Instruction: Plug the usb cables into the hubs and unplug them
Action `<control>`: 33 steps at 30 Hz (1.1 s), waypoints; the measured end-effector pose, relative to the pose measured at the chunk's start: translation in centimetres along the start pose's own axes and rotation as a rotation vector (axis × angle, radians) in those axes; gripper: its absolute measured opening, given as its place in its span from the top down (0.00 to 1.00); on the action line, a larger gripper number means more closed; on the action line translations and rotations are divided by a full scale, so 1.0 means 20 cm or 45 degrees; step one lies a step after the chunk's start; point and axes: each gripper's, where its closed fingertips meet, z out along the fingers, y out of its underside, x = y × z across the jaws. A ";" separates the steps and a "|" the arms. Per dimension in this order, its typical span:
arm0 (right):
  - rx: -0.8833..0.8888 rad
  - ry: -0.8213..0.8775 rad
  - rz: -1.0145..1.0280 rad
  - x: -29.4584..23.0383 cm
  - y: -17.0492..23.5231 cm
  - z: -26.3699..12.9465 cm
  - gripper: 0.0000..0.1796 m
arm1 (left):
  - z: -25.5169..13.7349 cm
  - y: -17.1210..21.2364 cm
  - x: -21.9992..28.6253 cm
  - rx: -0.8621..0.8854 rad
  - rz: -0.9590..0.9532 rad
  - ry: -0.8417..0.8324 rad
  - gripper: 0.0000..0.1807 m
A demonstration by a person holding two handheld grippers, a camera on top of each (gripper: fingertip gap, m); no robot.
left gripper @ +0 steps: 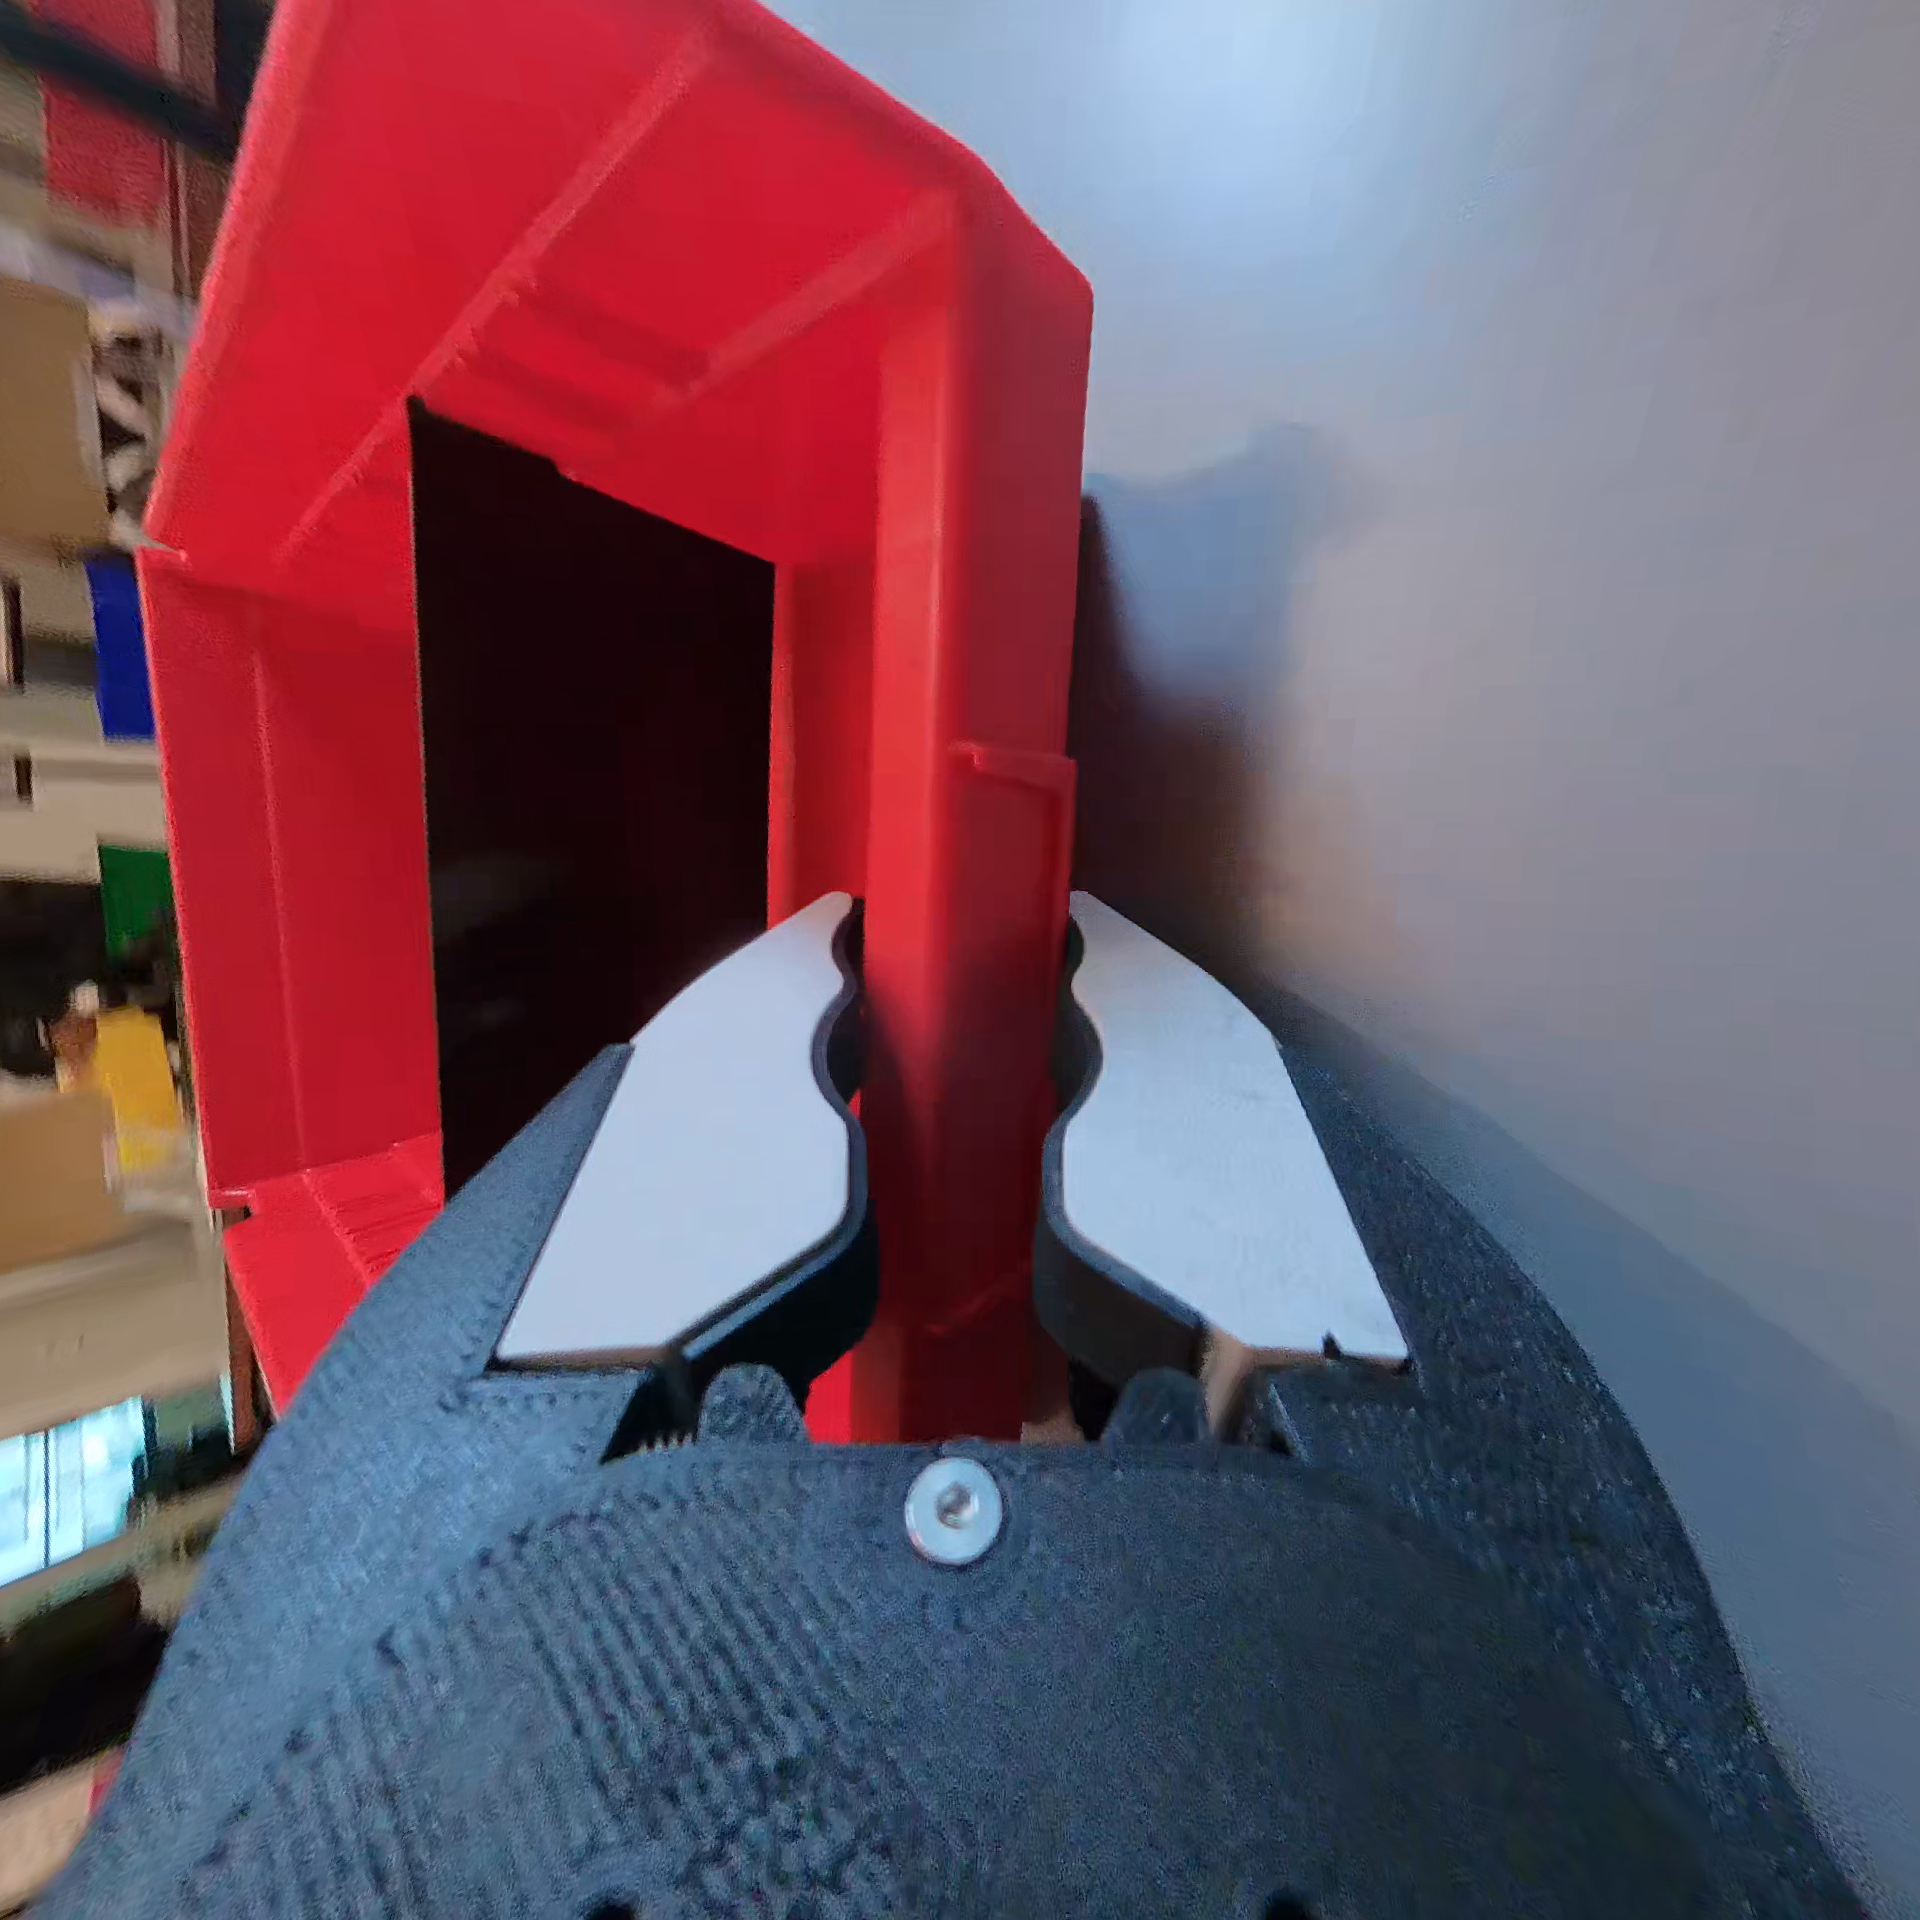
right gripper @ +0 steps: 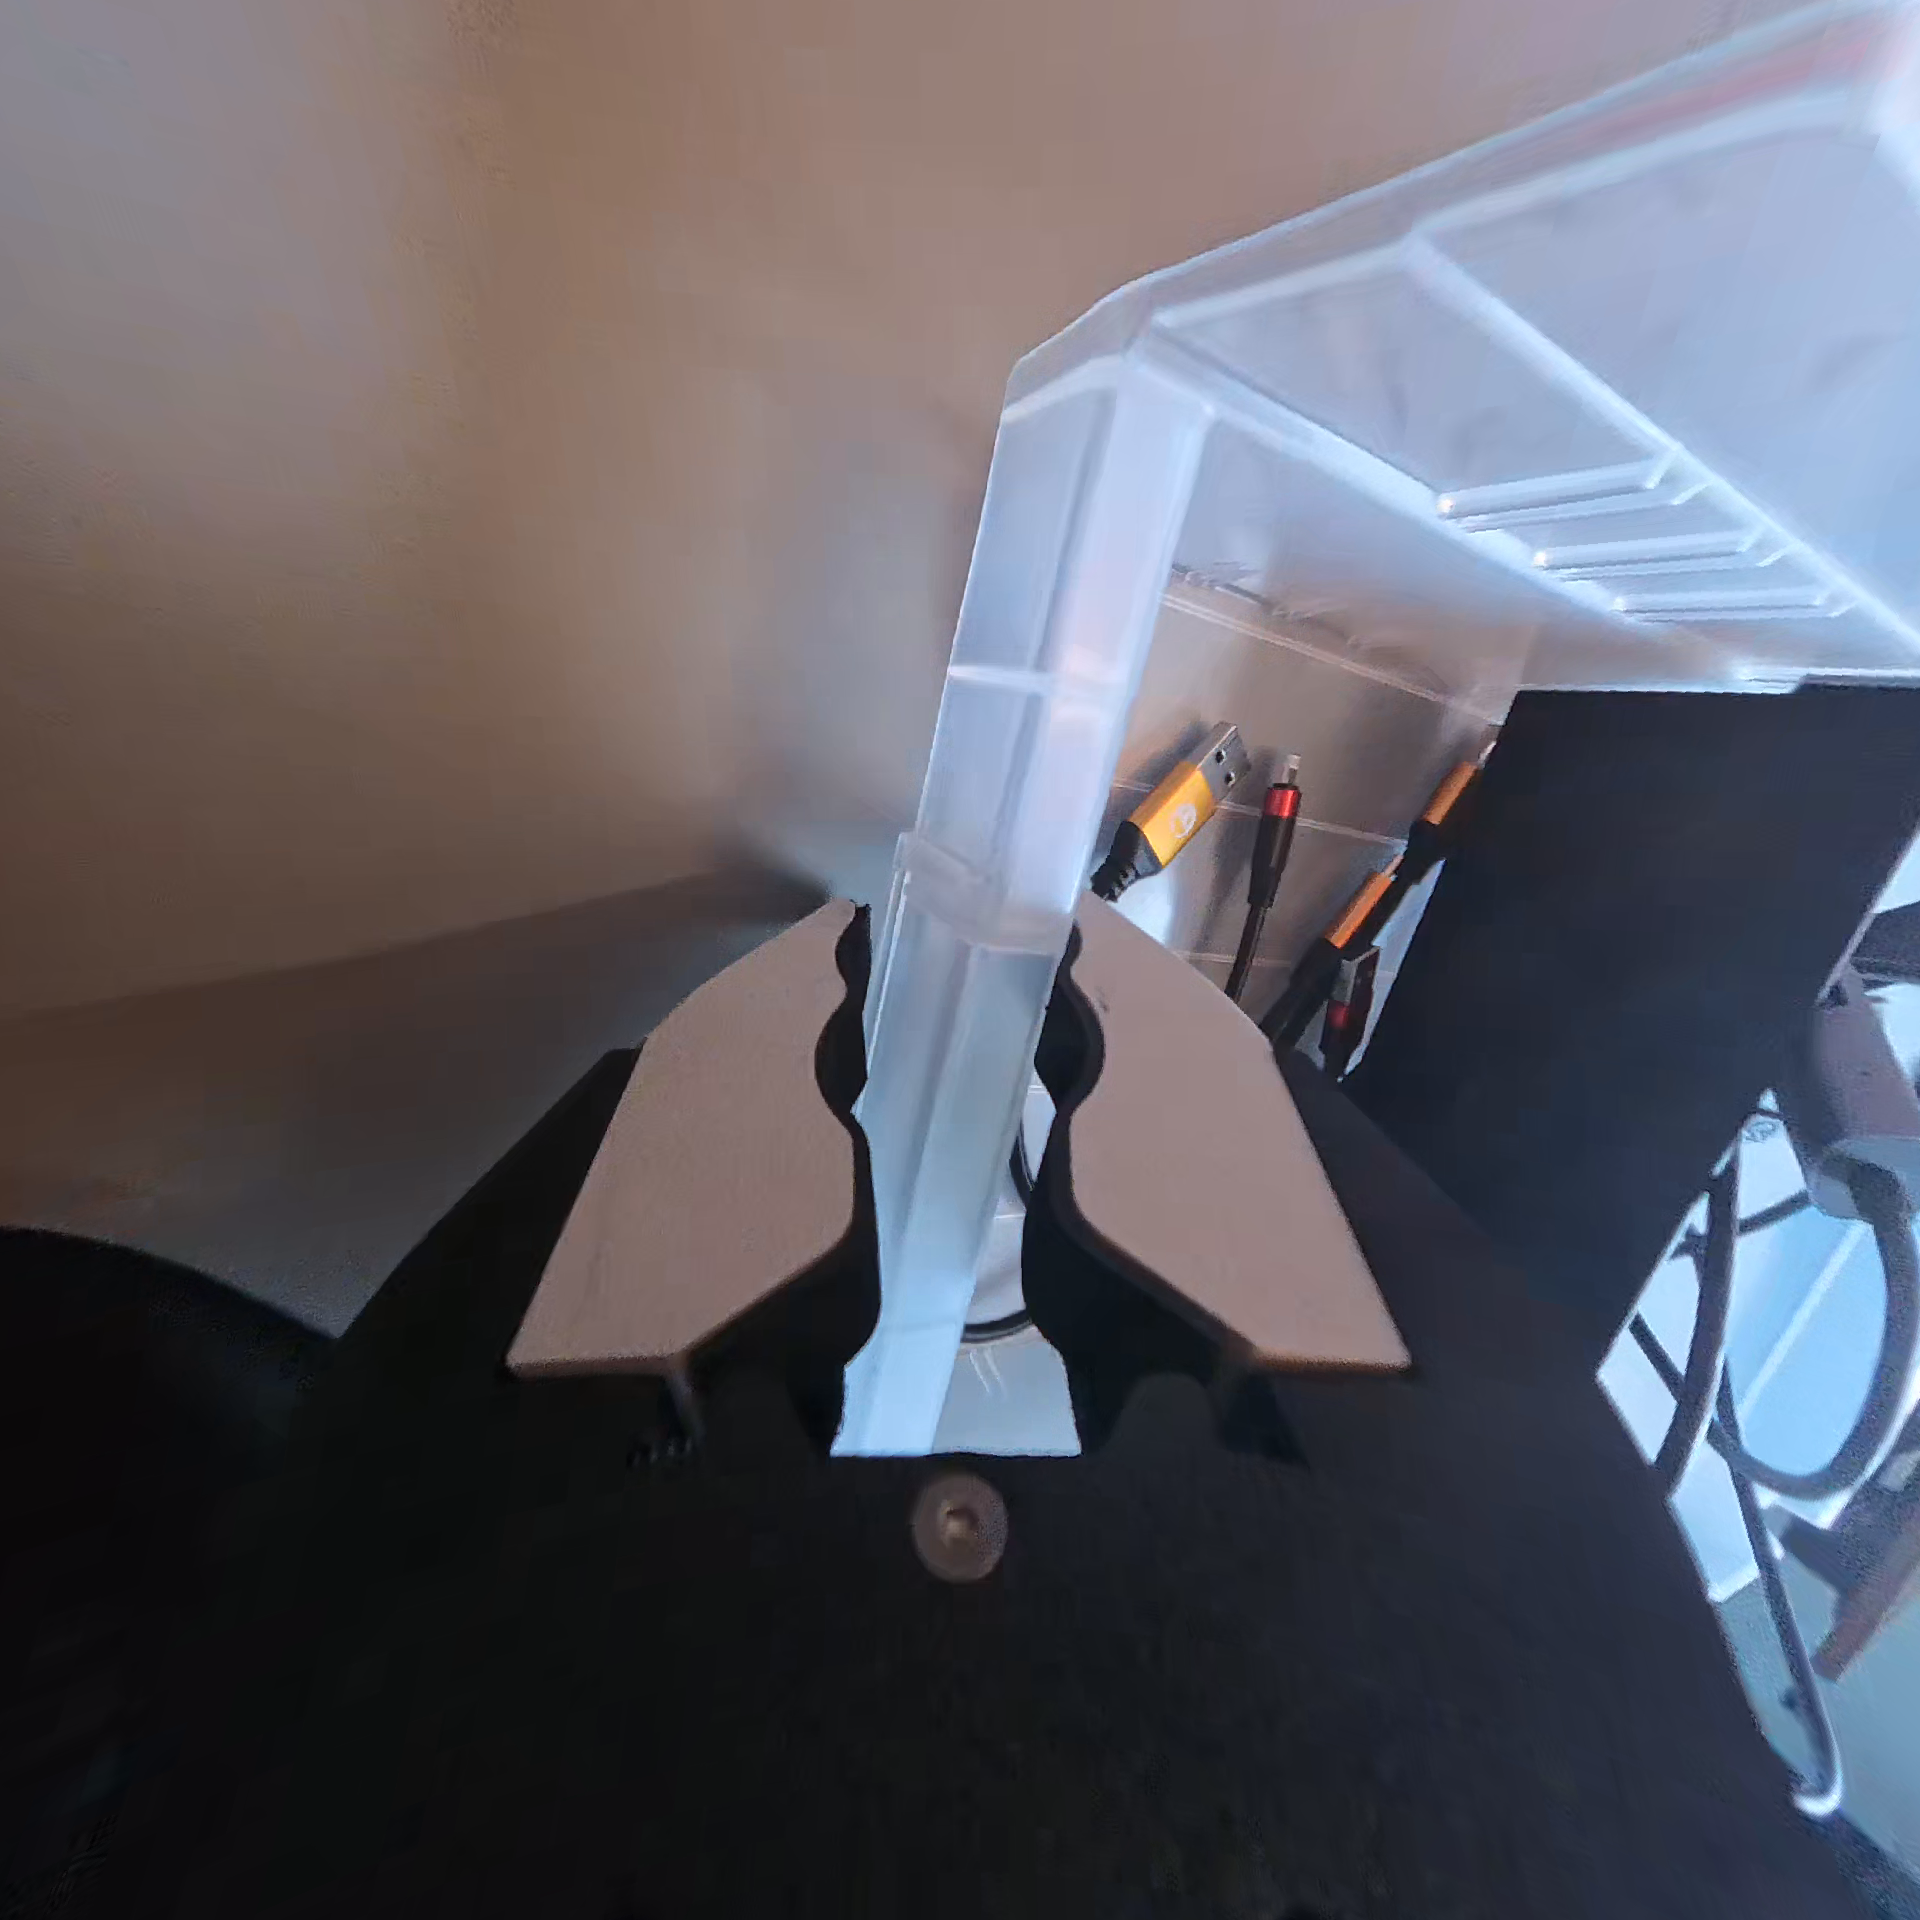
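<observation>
While your left gripper (left gripper: 961, 920) pinches the rim wall of the red bin (left gripper: 644, 343), its jaws are closed down to that wall's thickness; the bin's interior reads dark, contents not discernible. Your right gripper (right gripper: 961, 925) clamps the corner edge of the clear plastic bin (right gripper: 1049, 644) the same way. USB cables sit inside it (orange-sleeved plug (right gripper: 1184, 805), red-tipped lead (right gripper: 1276, 821), more orange ends further right) beside a black panel (right gripper: 1621, 914). No hub discernible in either view.
</observation>
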 end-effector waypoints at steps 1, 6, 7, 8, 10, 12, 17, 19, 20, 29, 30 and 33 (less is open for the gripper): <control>0.021 0.017 -0.024 -0.06 -0.04 -0.02 0.83 | -0.01 -0.08 0.05 0.055 0.040 0.027 0.82; 0.142 0.045 -0.022 -0.37 -0.24 -0.17 0.81 | -0.03 -0.34 0.18 0.235 0.182 0.088 0.81; 0.204 0.056 0.010 -0.42 -0.28 -0.22 0.77 | -0.02 -0.34 0.17 0.228 0.197 0.056 0.78; 0.281 0.087 0.056 -0.44 -0.32 -0.29 0.74 | -0.04 -0.33 0.15 0.230 0.192 0.033 0.77; 0.496 0.111 0.192 -0.48 -0.39 -0.46 0.76 | -0.09 -0.30 0.13 0.229 0.116 0.032 0.74; 0.682 0.200 0.395 -0.43 -0.37 -0.64 0.77 | -0.20 -0.31 0.15 0.310 -0.020 0.078 0.76; 0.772 0.629 1.055 -0.22 0.15 -0.85 0.79 | -0.61 -0.51 0.33 0.653 -0.582 0.439 0.77; 0.776 0.714 1.301 -0.21 0.35 -0.83 0.75 | -0.73 -0.61 0.43 0.727 -0.820 0.585 0.76; 0.796 0.714 1.400 -0.22 0.40 -0.80 0.73 | -0.76 -0.67 0.47 0.755 -0.912 0.628 0.74; 0.726 0.648 1.610 -0.13 0.39 -0.48 0.90 | -0.53 -0.88 0.55 0.674 -1.025 0.236 0.81; 0.710 0.675 1.606 -0.13 0.39 -0.49 0.91 | -0.52 -0.88 0.55 0.642 -1.021 0.243 0.83; 0.728 0.768 1.552 -0.15 0.38 -0.54 0.91 | -0.53 -0.89 0.54 0.646 -0.965 0.239 0.85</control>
